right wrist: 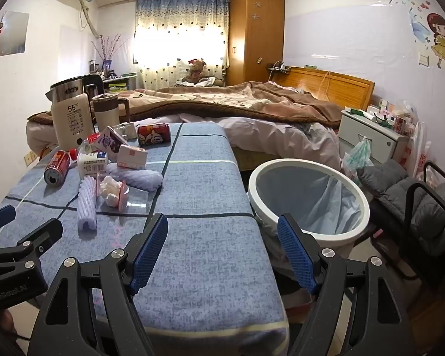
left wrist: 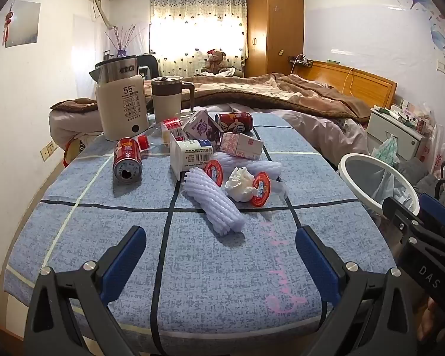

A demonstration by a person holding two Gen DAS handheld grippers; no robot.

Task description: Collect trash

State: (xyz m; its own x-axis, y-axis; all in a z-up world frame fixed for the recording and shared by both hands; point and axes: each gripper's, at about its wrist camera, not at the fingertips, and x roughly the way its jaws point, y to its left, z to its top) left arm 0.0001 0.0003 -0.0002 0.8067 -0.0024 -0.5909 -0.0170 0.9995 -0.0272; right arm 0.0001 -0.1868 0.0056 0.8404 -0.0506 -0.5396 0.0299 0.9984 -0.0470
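Two grippers, both yours, both spread wide with nothing between the blue pads: your left gripper (left wrist: 221, 238) hangs over the near end of the blue-grey checked tablecloth (left wrist: 198, 267), your right gripper (right wrist: 222, 230) over the cloth's right edge, next to the round white-rimmed trash bin (right wrist: 307, 197). Bin stands on the floor just beside the table, lined with a thin translucent bag (right wrist: 326, 198); no trash visible inside it. All trash is on the table, clustered at the far left: white ribbed foam fruit sleeve (left wrist: 212, 200) nearest you, crumpled white tissue (left wrist: 238, 184) touching two red-lidded small cups (left wrist: 261, 188), white milk carton (left wrist: 191, 154) on its side, pink-and-white carton (left wrist: 241, 145) behind it, purple-printed carton (left wrist: 201, 126), one red soda can (left wrist: 127, 160) lying with its open end toward you, second red can (left wrist: 234, 121) lying further back. Cream electric kettle (left wrist: 121, 106) and beige lidded mug (left wrist: 166, 98) stand upright behind the pile.
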